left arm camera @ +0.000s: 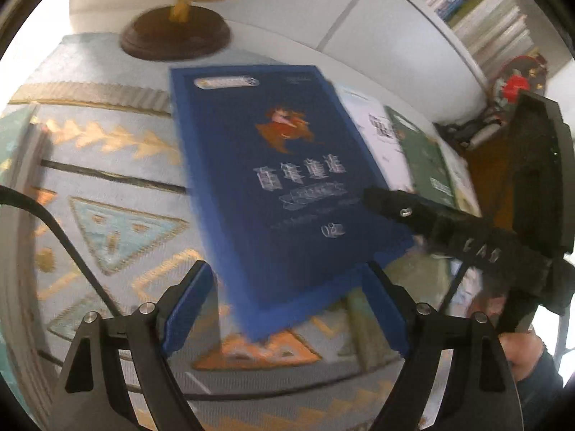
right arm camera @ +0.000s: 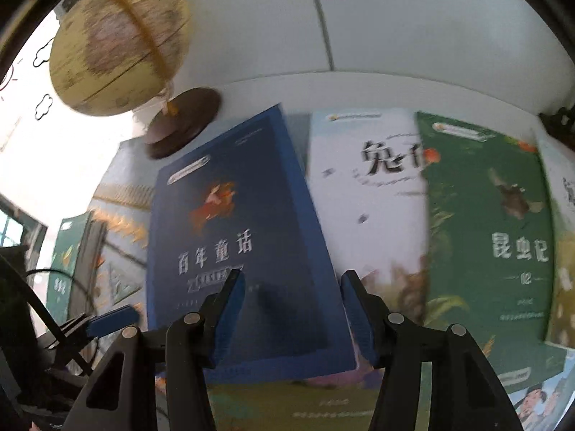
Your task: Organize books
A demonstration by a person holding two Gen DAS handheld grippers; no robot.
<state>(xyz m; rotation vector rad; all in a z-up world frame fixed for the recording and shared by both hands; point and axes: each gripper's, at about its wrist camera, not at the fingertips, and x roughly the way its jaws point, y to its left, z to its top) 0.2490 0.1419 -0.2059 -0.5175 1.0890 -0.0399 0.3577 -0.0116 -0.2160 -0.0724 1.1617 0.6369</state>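
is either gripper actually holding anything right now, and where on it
Cannot be told for certain. The blue book has its near corner between the left gripper's jaws and its right edge between the right gripper's; blur hides whether the pads press.

Between my left claw's blue pads (left arm camera: 287,309) I see a dark blue hardcover book (left arm camera: 276,179) with silver lettering and an orange figure. Beneath it, a pale grey woven rug (left arm camera: 107,186) patterned with orange arrows and teal triangles. Beyond, a yellowish globe (right arm camera: 118,39) on a dark brown base.

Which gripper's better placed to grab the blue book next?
Left. The left gripper already straddles the blue book at its near edge; the right gripper only hovers over the cover.
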